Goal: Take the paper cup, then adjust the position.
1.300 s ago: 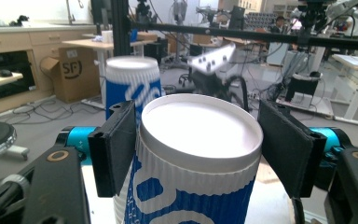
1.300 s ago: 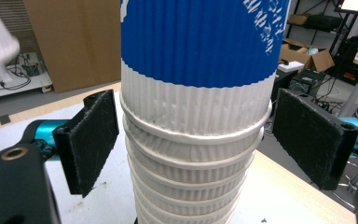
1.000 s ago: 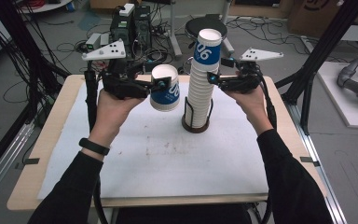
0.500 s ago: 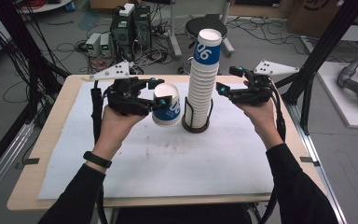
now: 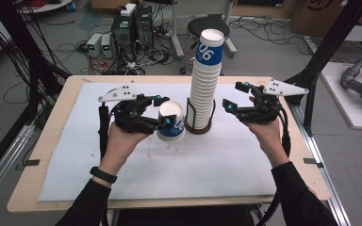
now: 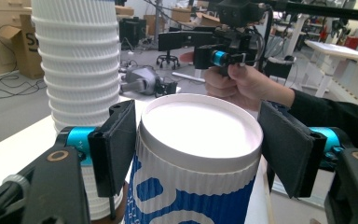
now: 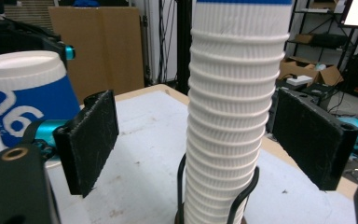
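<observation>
Right gripper (image 5: pixel 233 96) drawn back, left gripper (image 5: pixel 164 110) gripping blue-and-white ribbed cup (image 5: pixel 171 122)

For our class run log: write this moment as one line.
left gripper: shut on single cup | right gripper: open beside cup stack | stack: in holder

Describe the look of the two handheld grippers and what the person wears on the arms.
Both the left gripper and right gripper are black with flat padded jaws, cyan knobs, grey three-cornered top plates and black trailing cables. The sleeves are black; a black wristband circles the left wrist.
</observation>
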The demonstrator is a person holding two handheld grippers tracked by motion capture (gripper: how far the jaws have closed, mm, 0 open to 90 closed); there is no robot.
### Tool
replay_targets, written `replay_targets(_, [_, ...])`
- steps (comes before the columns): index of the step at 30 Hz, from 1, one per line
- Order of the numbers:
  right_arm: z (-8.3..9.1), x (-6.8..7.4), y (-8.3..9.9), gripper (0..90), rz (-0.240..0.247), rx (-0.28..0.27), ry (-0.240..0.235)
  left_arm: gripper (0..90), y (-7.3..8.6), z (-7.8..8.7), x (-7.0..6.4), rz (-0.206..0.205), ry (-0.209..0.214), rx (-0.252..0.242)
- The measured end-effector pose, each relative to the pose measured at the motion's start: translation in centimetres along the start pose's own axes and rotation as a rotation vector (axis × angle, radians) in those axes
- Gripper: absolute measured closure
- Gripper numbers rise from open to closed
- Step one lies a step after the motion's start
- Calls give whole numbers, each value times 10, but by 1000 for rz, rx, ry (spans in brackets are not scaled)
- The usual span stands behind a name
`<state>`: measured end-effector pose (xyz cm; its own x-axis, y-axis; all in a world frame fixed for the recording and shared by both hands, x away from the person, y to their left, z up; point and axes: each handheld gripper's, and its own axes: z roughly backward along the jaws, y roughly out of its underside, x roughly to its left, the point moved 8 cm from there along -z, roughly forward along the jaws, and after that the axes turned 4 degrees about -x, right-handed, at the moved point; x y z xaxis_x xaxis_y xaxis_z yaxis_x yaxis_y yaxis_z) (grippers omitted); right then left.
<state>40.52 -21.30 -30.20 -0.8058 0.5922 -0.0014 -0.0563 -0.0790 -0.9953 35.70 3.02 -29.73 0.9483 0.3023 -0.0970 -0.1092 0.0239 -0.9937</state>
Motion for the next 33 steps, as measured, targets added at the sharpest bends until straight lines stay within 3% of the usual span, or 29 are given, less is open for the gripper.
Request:
replay_targets(11, [7,14,30,151,-9,29,0,301,24,-2,-2,11,7,9])
replay_targets(19, [14,18,42,151,-16,42,-2,300,33,1,2,19,5,14])
replay_targets(25, [18,16,46,151,-32,42,0,301,34,0,2,25,12,11])
replay_targets(33, [20,20,45,151,-25,40,-35,301,33,-1,-1,24,23,13])
